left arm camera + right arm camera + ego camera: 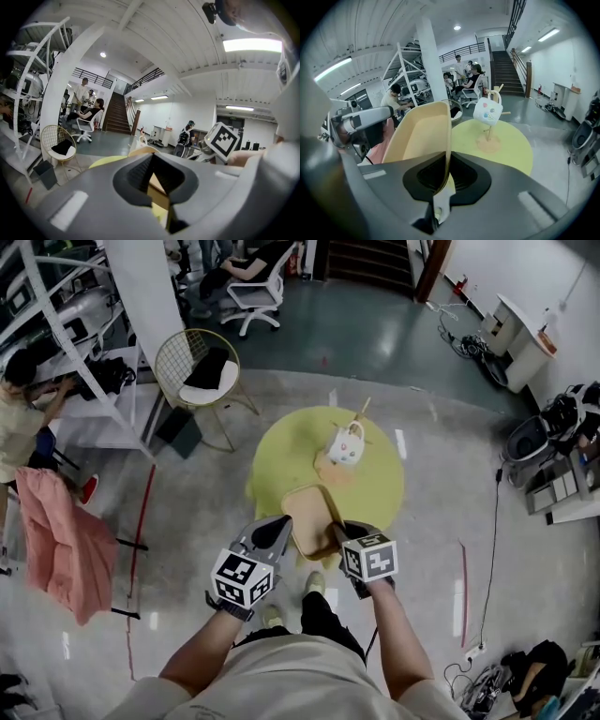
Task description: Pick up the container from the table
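The container (314, 514) is a shallow beige tray that hangs tilted over the near edge of the round yellow table (281, 451). My right gripper (345, 538) is shut on its right wall, and that wall (423, 138) rises straight out of the jaws in the right gripper view. My left gripper (274, 532) sits at the container's left rim. In the left gripper view a tan piece of the container (158, 187) shows in the narrow slot between the jaws. I cannot see whether they pinch it.
A white mug (345, 444) hangs on a wooden stand (490, 140) at the middle of the table. A gold wire chair (199, 371) stands left of the table, with a white shelf rack (84, 352) beyond it. People sit farther off.
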`<move>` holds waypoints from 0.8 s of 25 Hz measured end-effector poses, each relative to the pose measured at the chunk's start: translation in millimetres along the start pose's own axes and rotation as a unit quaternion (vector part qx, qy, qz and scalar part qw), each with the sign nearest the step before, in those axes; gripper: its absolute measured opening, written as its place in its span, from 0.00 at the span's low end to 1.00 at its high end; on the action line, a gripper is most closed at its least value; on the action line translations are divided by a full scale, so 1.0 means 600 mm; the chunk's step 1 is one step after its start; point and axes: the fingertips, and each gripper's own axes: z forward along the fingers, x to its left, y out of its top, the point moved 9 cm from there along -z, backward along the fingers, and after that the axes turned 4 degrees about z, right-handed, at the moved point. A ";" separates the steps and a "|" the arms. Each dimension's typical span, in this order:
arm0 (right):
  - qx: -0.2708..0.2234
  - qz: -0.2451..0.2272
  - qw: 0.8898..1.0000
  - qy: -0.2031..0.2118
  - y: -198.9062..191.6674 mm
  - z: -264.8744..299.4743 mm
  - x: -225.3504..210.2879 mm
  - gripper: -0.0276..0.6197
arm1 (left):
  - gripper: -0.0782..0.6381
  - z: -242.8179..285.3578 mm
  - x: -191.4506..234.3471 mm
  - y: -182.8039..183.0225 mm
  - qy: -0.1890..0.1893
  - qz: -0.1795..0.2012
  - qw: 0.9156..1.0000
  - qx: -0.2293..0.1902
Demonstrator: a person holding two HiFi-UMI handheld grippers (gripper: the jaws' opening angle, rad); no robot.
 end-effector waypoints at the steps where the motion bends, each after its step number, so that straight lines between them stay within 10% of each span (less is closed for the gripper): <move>1: -0.002 -0.001 1.000 0.001 0.002 -0.005 0.006 0.08 | 0.12 -0.006 -0.001 0.002 0.000 0.002 1.000 -0.002; 20: -0.027 -0.008 0.999 0.021 0.039 -0.073 0.084 0.08 | 0.12 -0.087 -0.010 0.061 0.013 0.021 0.999 -0.049</move>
